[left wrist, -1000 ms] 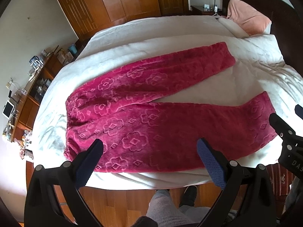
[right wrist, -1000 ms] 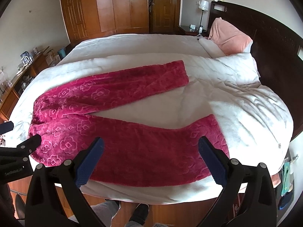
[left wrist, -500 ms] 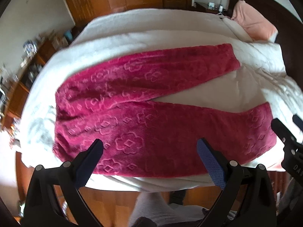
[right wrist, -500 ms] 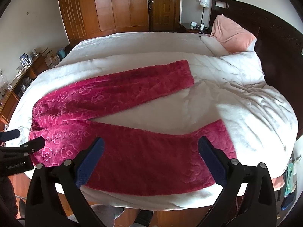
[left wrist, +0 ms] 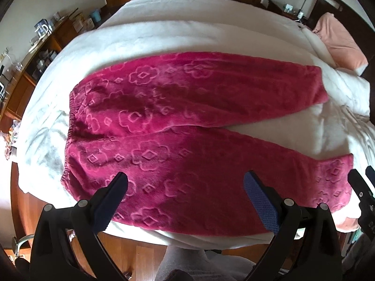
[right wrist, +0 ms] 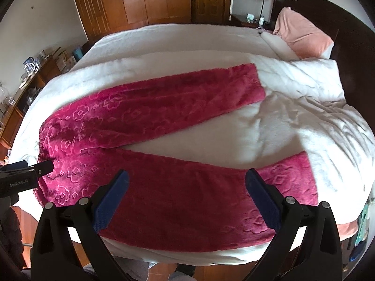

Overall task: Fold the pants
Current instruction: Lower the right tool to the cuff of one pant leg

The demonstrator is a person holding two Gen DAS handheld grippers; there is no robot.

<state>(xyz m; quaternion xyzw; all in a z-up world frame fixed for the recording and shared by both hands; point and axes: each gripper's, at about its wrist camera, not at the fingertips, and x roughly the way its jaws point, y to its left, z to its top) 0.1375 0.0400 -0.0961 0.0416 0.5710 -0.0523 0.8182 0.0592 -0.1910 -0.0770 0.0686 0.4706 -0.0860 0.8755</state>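
Seen from the left wrist, the left gripper [left wrist: 185, 195] hangs released, its blue-padded jaws spread wide with nothing between them, over the near leg of the magenta fleece pants [left wrist: 187, 126]. The pants lie flat across the middle of the frame on the white duvet [left wrist: 187, 39], waistband at the left, the two legs splayed in a V toward the right, probably so each can be reached on its own. The gripper sits toward the waist end, which suggests it is lining up on the near edge by the waistband. Against the frame a second earlier, the pants fill much more of the picture and the waistband has slid toward centre: the gripper has come closer and swung left. The tip of the right gripper [left wrist: 362, 182] shows at the lower right edge beside the near cuff.

From the right wrist, the right gripper [right wrist: 186, 195] is equally slack and empty, jaws wide above the near leg toward its cuff at lower right. The far leg runs to the upper right, near a pink pillow [right wrist: 302, 35]. Compared with a second ago the pants loom larger, so this gripper has also closed in. No fold has been made.
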